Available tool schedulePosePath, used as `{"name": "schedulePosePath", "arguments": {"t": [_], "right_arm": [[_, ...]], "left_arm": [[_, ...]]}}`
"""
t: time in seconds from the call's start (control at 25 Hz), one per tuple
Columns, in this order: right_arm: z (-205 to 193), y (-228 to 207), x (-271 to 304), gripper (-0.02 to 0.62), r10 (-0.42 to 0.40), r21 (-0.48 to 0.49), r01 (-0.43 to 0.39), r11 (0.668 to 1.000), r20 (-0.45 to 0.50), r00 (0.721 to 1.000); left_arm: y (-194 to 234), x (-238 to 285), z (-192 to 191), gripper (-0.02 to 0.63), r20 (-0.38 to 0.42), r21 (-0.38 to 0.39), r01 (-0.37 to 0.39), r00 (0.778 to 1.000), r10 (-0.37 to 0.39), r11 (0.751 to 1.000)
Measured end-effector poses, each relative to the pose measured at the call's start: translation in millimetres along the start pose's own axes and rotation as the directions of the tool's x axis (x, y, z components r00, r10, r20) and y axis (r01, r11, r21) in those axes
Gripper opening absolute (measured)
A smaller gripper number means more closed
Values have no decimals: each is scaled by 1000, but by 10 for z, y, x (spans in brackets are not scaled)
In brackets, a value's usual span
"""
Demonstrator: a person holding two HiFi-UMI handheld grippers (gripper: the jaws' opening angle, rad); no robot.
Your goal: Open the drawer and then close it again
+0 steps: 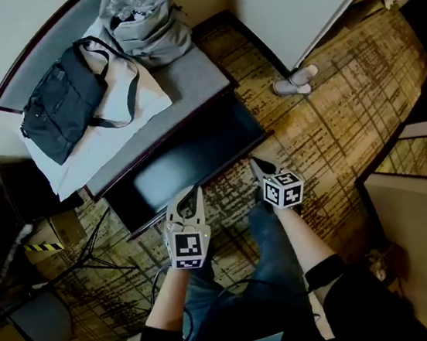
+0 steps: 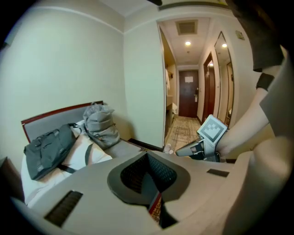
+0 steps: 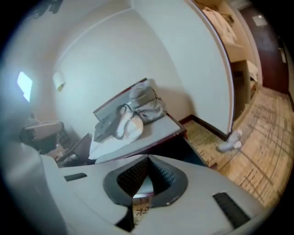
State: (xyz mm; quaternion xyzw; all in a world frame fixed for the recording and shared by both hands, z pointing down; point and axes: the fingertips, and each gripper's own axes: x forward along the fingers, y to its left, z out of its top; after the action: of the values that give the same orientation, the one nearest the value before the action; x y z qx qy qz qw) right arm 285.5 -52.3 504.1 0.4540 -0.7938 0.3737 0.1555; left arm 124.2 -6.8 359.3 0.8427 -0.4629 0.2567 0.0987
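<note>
The dark drawer front [image 1: 185,165] runs under the grey-topped luggage bench [image 1: 194,79], just ahead of both grippers. Whether it is pushed fully in I cannot tell. My left gripper [image 1: 188,198] hangs in the air in front of the drawer's left half, jaws shut with nothing between them. My right gripper [image 1: 257,165] is near the drawer's right end, also shut and empty. The left gripper view shows the bench [image 2: 121,148] beyond my left gripper [image 2: 148,180] and, to the right, my right gripper [image 2: 184,150]. In the right gripper view the drawer [image 3: 183,144] lies beyond the right gripper [image 3: 142,180].
On the bench lie a dark bag [image 1: 60,104], a white tote [image 1: 122,100] and a grey backpack [image 1: 143,19]. White slippers [image 1: 295,81] sit on the patterned carpet by the wall. A taped cardboard box [image 1: 51,238] and a tripod [image 1: 93,260] stand at left.
</note>
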Motion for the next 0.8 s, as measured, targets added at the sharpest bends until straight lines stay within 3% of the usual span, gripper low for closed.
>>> {"name": "schedulePosePath", "arguments": {"t": [0.16,0.32,0.52,0.68,0.8], "right_arm": [[705,764,-331,0,99,-212,-87,974,51,994],[1225,1476,-671,0,188,-389,-138,911,94,978],[1611,2184,-1056,0,283,-500,-188,846,122,951],[1776,2682,-1253,0,356,-598,-230,768,100,929],[1827,2958,-1332,0,390,-619,-248,745,103,915]], "left_arm": [[305,-507,206,2,9,-89,-112,994,113,990],[579,-990,347,2,17,-175,-209,976,215,962],[855,-1592,499,2,34,-233,-306,946,322,923],[1049,-2029,537,2,37,-284,-379,914,405,881],[1189,-2332,498,2,43,-293,-433,885,464,853]]}}
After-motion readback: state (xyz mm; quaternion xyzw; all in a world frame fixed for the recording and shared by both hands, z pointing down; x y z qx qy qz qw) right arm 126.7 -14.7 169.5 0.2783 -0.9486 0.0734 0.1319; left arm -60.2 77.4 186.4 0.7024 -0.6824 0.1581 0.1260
